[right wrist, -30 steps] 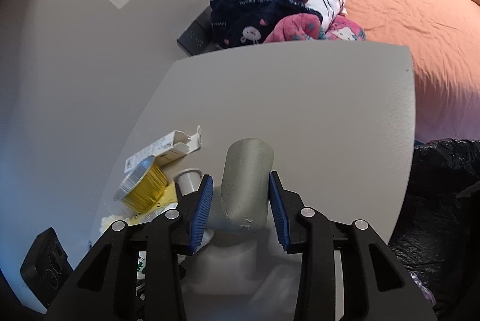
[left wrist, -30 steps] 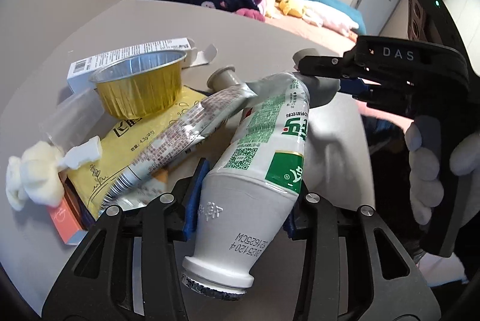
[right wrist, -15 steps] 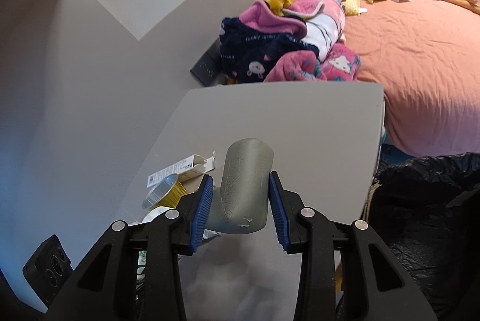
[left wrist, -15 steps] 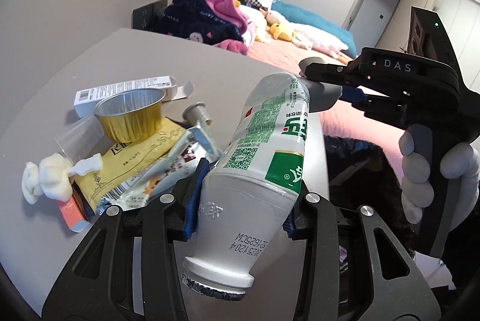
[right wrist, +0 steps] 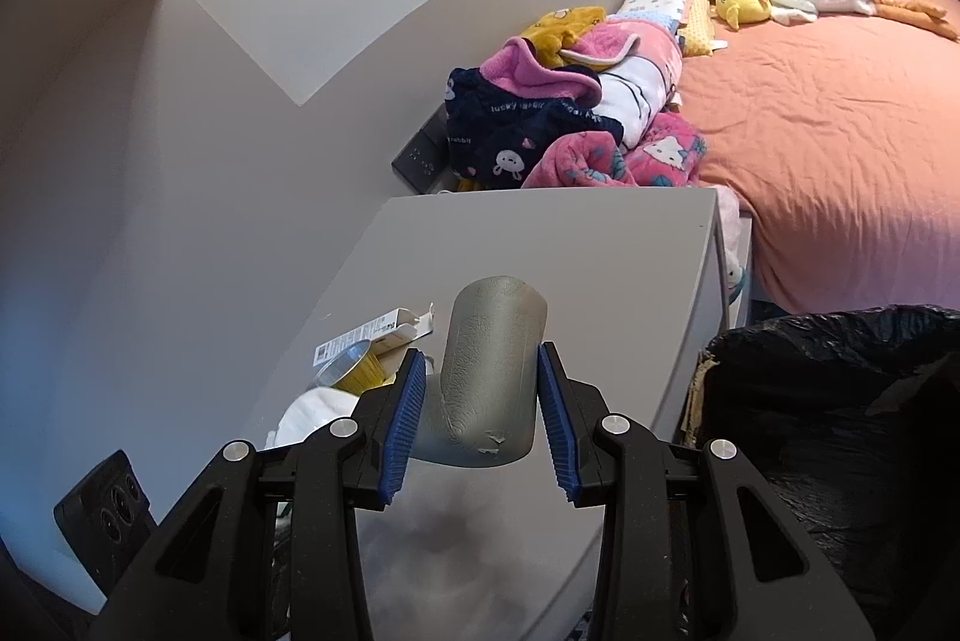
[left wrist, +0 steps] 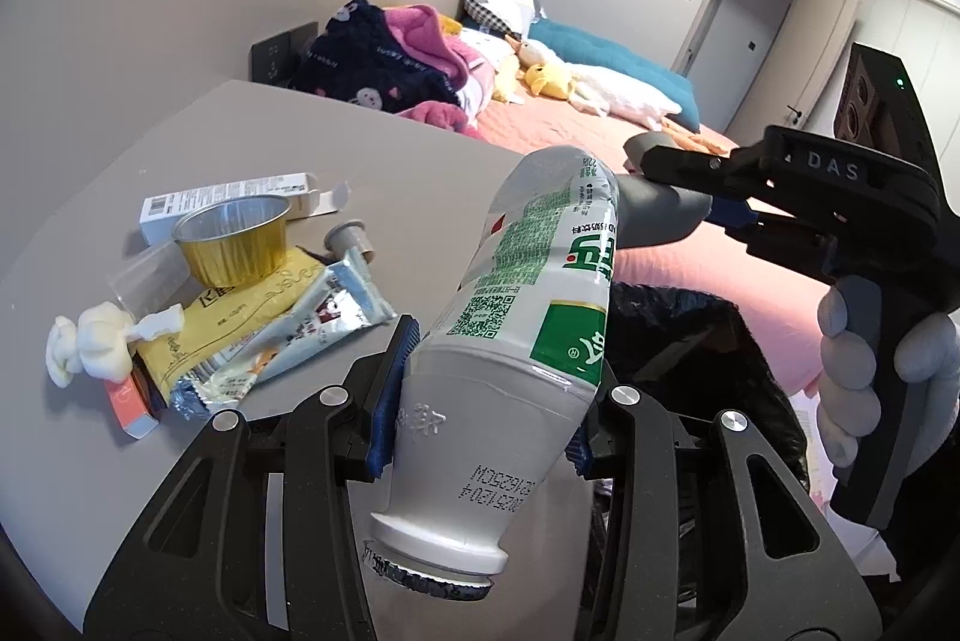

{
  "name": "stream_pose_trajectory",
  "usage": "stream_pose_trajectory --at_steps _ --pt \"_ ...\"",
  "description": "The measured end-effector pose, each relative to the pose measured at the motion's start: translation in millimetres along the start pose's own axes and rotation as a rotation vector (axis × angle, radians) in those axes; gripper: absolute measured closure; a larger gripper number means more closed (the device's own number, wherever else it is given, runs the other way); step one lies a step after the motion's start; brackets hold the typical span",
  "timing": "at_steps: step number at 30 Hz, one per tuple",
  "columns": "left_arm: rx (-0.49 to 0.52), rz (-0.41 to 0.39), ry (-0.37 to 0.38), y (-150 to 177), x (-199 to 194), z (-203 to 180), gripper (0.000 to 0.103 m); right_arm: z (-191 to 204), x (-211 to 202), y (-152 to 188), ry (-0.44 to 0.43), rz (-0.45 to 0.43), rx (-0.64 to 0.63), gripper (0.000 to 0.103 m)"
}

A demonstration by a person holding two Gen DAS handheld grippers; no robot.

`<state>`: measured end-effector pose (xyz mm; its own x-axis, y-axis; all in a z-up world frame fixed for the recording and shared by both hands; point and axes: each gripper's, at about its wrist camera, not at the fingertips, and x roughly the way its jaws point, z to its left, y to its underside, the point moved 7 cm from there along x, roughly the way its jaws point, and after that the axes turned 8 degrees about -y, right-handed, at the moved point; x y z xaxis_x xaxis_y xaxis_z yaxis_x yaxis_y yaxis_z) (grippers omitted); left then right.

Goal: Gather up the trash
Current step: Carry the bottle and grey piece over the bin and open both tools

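My left gripper [left wrist: 489, 395] is shut on a white plastic bottle with a green label [left wrist: 528, 317], lifted clear of the grey table [left wrist: 252, 137] with its mouth towards the camera. My right gripper [right wrist: 483, 410] is shut on a grey paper cup [right wrist: 489, 371], also held in the air above the table [right wrist: 600, 245]. In the left wrist view that gripper [left wrist: 678, 188] shows at the right with the cup [left wrist: 657, 212], gripped by a gloved hand [left wrist: 864, 359]. A bin lined with a black bag [right wrist: 840, 401] stands beside the table; the same bag [left wrist: 696, 341] lies below the bottle.
Trash stays on the table: a gold foil cup [left wrist: 234, 236], a white carton [left wrist: 228, 197], a yellow packet [left wrist: 240, 311], a silver wrapper [left wrist: 288, 341], crumpled tissue [left wrist: 90, 353], a small orange box [left wrist: 129, 401]. A bed with clothes and soft toys [right wrist: 810, 101] lies beyond.
Both grippers have risen and drawn back from the table with their loads. The silver wrapper that leaned on the bottle now lies on the table. The black bag has come into view.
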<state>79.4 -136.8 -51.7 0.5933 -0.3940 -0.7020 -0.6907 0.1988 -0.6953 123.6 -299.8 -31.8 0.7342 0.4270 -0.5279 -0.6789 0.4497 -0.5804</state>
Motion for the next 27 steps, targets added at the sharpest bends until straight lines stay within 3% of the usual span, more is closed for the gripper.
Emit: stream_pose_trajectory --at_steps 27 --pt "0.164 0.017 0.159 -1.1 16.2 -129.7 0.061 -79.5 -120.3 0.2 0.09 -0.132 0.074 0.063"
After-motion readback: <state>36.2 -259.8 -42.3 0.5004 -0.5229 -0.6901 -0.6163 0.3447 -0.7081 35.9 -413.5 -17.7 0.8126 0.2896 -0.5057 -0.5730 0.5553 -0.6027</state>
